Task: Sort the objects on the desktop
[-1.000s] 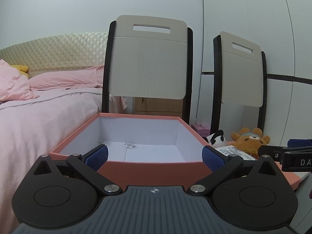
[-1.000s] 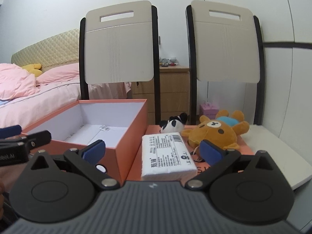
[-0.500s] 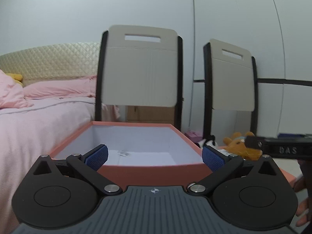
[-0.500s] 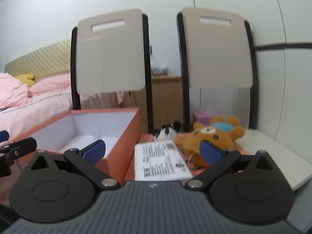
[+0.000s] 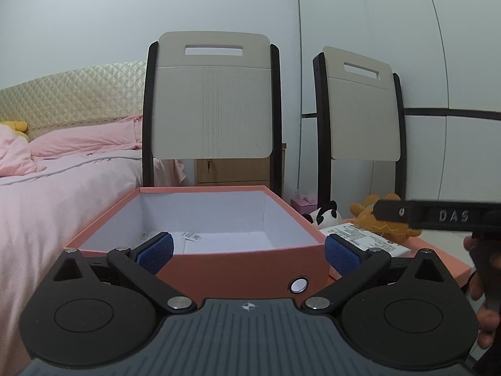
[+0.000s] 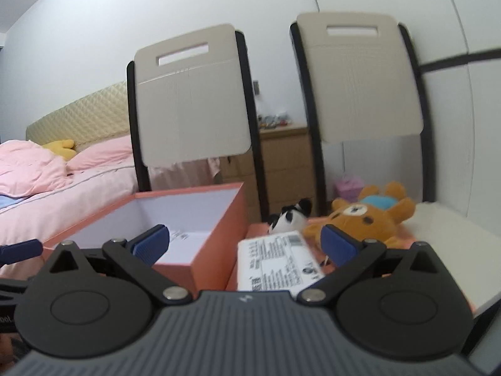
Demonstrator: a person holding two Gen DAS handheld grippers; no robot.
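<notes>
- Left wrist view: the left gripper (image 5: 249,250) has its jaws wide apart and grips nothing. It faces the near wall of the orange box (image 5: 247,268), which looks almost empty. Pushing forward could shove the box, because the pads straddle this wall.
- Right wrist view: the right gripper (image 6: 244,242) is also spread and empty. The tissue pack (image 6: 277,261) lies between its fingers, on the orange lid (image 6: 404,235), touching the box side. The view is blurred. A hasty closing may pinch the box wall or nudge the bear (image 6: 372,217) and the panda toy (image 6: 286,217) at the lid's far edge.

Right gripper (image 6: 245,247) seemingly tilted, nearer tissues (image 6: 277,260).
</notes>
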